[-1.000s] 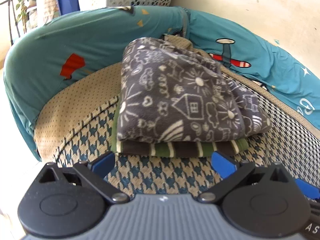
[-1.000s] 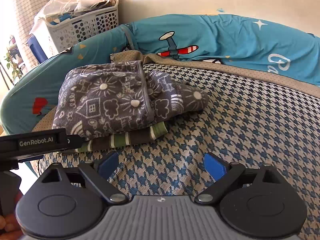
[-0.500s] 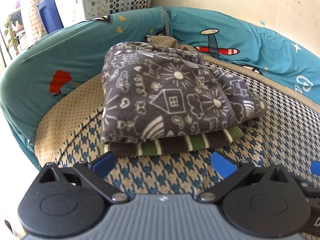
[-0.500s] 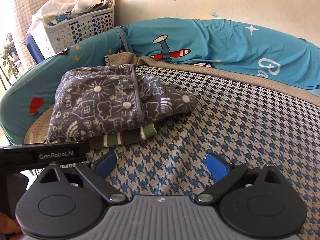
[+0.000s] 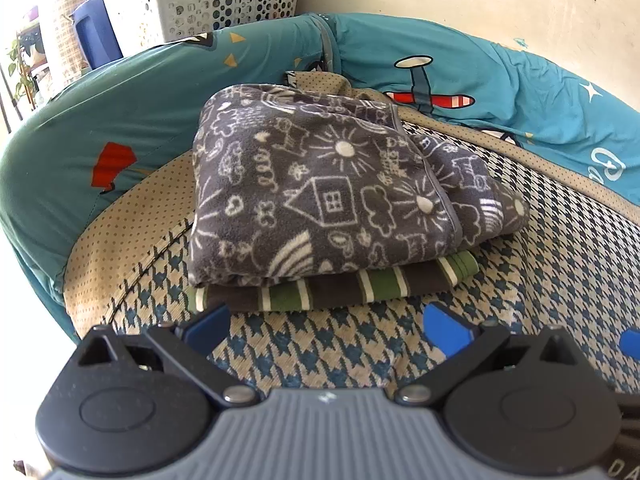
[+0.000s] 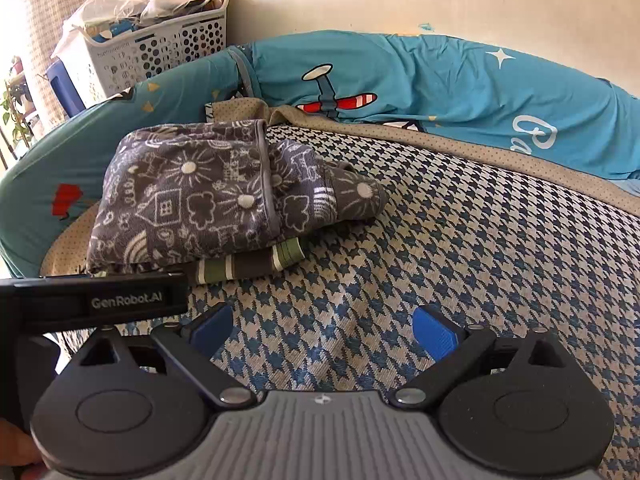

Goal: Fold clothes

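Two folded clothes, stacked.
I have pulled my left tongs (image 5: 326,328) and right tongs (image 6: 322,326) back, both spread and empty; the grey doodle fleece (image 5: 320,200) rests on the striped shirt (image 5: 340,288), on the bed (image 6: 460,260).

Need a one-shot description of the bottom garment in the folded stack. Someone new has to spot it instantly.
Find the houndstooth bed cover ringed by teal bolsters; near its far-left corner sits a two-piece folded stack. The top piece is a grey fleece with white doodles. Directly under it lies the striped garment: green, brown and white stripes, only its front edge peeking out.
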Action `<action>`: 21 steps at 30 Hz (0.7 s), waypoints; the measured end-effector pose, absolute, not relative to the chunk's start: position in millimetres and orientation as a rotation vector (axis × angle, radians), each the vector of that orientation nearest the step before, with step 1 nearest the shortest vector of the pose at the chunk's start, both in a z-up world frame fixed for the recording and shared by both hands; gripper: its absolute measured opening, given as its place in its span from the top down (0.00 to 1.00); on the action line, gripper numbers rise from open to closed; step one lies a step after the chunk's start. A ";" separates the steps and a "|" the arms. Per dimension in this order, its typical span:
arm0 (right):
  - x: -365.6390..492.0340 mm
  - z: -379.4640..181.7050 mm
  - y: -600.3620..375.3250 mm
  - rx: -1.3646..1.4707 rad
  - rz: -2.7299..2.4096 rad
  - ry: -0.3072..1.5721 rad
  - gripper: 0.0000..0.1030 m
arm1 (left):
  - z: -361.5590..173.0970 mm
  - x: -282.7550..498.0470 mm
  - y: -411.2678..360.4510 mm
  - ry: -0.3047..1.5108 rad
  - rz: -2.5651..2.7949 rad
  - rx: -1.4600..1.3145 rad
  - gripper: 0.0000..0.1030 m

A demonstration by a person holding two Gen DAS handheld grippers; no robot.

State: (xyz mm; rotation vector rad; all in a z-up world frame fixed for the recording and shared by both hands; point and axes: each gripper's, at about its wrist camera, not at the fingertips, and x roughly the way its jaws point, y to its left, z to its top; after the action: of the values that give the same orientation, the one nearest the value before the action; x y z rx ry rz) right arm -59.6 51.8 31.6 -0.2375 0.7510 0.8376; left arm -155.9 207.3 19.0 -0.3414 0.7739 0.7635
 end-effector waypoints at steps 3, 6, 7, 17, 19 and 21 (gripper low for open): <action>-61.1 30.4 54.1 -0.251 0.841 0.751 0.06 | 19.8 -157.6 209.9 0.767 0.763 -0.363 0.00; -61.8 31.7 55.1 -0.255 0.839 0.744 0.06 | 20.0 -155.4 214.3 0.776 0.759 -0.387 0.00; -61.7 32.5 55.3 -0.255 0.837 0.742 0.06 | 20.5 -154.5 215.9 0.779 0.757 -0.396 0.00; -61.5 41.3 53.4 -0.234 0.840 0.742 0.06 | 51.0 -152.8 215.9 0.761 0.759 -0.360 0.00; -60.2 41.7 52.8 -0.221 0.836 0.752 0.06 | 57.5 -156.9 213.7 0.751 0.774 -0.345 0.00; -59.5 42.9 52.4 -0.212 0.832 0.760 0.06 | 61.8 -161.8 211.6 0.743 0.774 -0.355 0.00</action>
State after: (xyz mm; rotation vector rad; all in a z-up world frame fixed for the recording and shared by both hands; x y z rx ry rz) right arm -59.5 52.4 42.9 -0.2115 0.7596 0.8317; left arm -161.8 211.6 61.8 -0.3551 0.7432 0.7738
